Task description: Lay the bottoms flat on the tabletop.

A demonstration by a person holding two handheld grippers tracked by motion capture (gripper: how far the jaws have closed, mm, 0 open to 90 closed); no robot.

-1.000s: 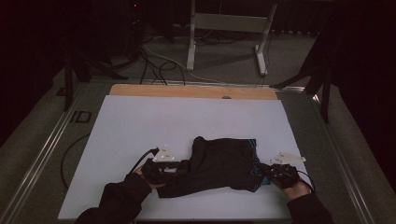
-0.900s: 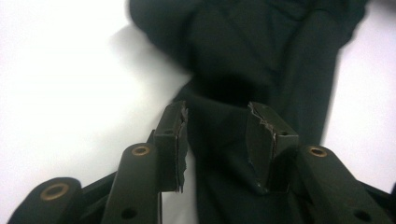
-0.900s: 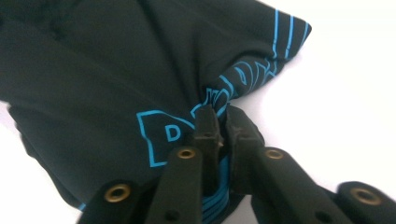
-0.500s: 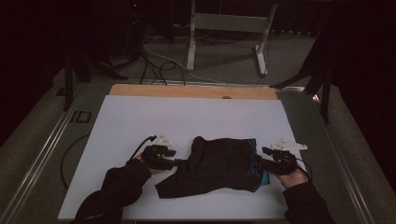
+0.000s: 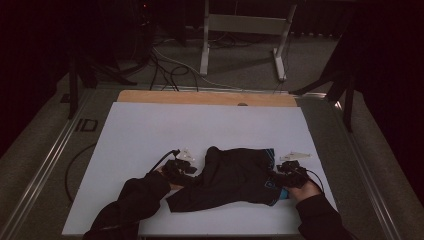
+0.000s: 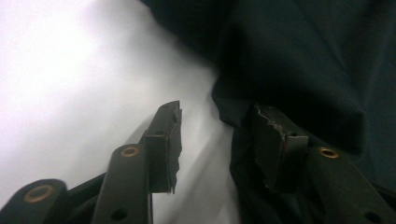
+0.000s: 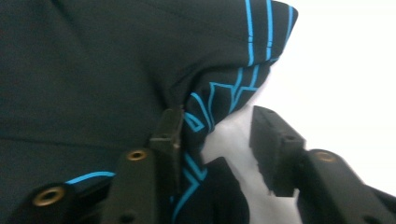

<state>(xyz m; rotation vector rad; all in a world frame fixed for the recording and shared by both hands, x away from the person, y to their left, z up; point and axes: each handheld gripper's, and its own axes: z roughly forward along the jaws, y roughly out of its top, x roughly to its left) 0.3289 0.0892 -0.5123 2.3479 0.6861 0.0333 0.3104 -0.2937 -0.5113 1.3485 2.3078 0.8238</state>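
Both grippers have let go: left gripper (image 5: 186, 169) and right gripper (image 5: 286, 178) jaws, just closing a little, stand released at the cloth (image 5: 235, 177) edges, now laid flatter on the table (image 5: 150, 130), ready for regrasping

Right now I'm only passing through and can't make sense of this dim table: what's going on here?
A person works a dark garment with blue trim lying crumpled on a white table, using a handheld gripper in each hand. The left gripper sits at the garment's left edge, the right gripper at its blue-patterned right edge. Both sets of jaws have just been closing a little but stand apart, with cloth beside or partly between them and nothing pinched. The garment is not yet spread flat or folded.
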